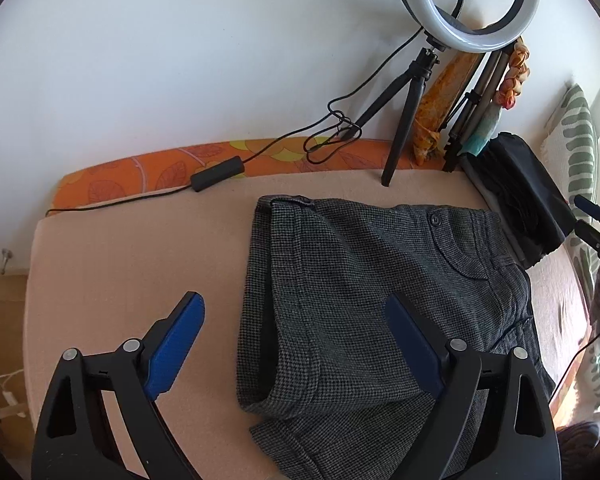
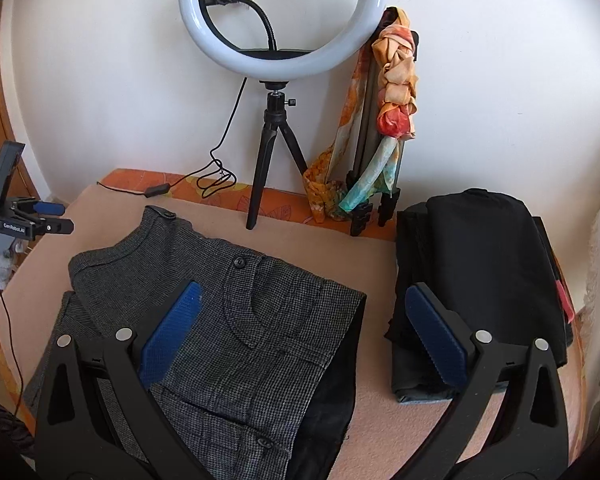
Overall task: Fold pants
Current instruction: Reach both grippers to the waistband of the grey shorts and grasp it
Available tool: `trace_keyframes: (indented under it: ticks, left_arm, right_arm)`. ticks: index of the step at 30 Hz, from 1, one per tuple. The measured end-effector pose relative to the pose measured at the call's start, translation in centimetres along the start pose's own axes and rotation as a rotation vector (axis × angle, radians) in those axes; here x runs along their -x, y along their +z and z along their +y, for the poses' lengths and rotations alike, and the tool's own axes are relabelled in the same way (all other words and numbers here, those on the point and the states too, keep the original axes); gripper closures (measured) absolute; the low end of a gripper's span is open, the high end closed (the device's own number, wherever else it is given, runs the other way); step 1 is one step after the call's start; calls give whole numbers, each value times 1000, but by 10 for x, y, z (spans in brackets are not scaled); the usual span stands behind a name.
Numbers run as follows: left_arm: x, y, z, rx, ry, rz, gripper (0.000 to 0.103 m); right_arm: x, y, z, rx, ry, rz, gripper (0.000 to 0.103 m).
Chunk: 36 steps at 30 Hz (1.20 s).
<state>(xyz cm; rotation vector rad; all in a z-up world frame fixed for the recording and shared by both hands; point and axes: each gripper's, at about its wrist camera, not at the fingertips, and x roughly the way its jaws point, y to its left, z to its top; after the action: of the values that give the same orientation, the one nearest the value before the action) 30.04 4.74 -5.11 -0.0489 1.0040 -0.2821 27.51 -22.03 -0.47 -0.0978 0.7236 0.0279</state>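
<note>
Grey houndstooth pants [image 1: 372, 292] lie folded on the peach blanket [image 1: 140, 264], waistband and button toward the wall; they also show in the right wrist view [image 2: 240, 320]. My left gripper [image 1: 296, 300] is open and empty, hovering over the pants' left folded edge. My right gripper [image 2: 304, 292] is open and empty above the pants' right edge and its dark lining. The left gripper also shows at the far left of the right wrist view [image 2: 56, 216], and the right gripper at the far right of the left wrist view [image 1: 592, 220].
A ring light on a tripod [image 2: 282, 16] stands at the wall with its cable [image 1: 216, 176] trailing left. A stack of black folded clothes [image 2: 480, 272] lies to the right. A colourful scarf on folded stands [image 2: 392, 92] leans on the wall. A leaf-print pillow [image 1: 576, 140] sits far right.
</note>
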Motion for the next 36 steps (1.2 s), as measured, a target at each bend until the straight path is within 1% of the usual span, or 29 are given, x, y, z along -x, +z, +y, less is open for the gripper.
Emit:
trace_keyframes:
  ticks: [3, 7, 10, 13, 18, 20, 22, 26, 28, 31, 33, 34, 35, 36]
  left_arm:
    - [-22, 16, -4, -14, 5, 26, 15]
    - [-56, 36, 0, -14, 21, 48, 15]
    - [-79, 49, 8, 6, 13, 54, 17]
    - [-100, 59, 14, 21, 5, 69, 18]
    - [-122, 65, 20, 29, 4, 86, 19]
    - [-130, 64, 22, 26, 22, 104, 19]
    - [-138, 62, 24, 19, 34, 128, 19]
    - [-146, 59, 26, 37, 6, 139, 23]
    - [-146, 59, 26, 32, 12, 130, 23]
    - [-147, 59, 20, -1, 25, 125, 31]
    - [-147, 59, 16, -21, 6, 115, 46]
    - [-146, 59, 14, -28, -12, 109, 51]
    - [-146, 58, 12, -30, -30, 102, 60]
    - [-146, 57, 11, -31, -28, 95, 60]
  right_arm:
    - [-34, 9, -3, 42, 13, 53, 0]
    - [-81, 12, -13, 17, 34, 140, 0]
    - [-107, 12, -14, 17, 56, 170, 0]
    - [-132, 11, -13, 59, 45, 203, 0]
    - [-165, 9, -12, 99, 43, 258, 0]
    - [-175, 7, -12, 112, 40, 272, 0]
    - [-185, 4, -14, 118, 55, 296, 0]
    - [-201, -5, -16, 151, 36, 336, 0]
    - [-208, -7, -17, 150, 42, 350, 0]
    - [-218, -10, -16, 147, 52, 376, 0]
    - [-222, -10, -18, 132, 63, 384, 0]
    - [-223, -10, -20, 121, 71, 389, 0]
    - [-224, -10, -21, 110, 83, 392, 2]
    - [-223, -11, -22, 97, 105, 395, 5]
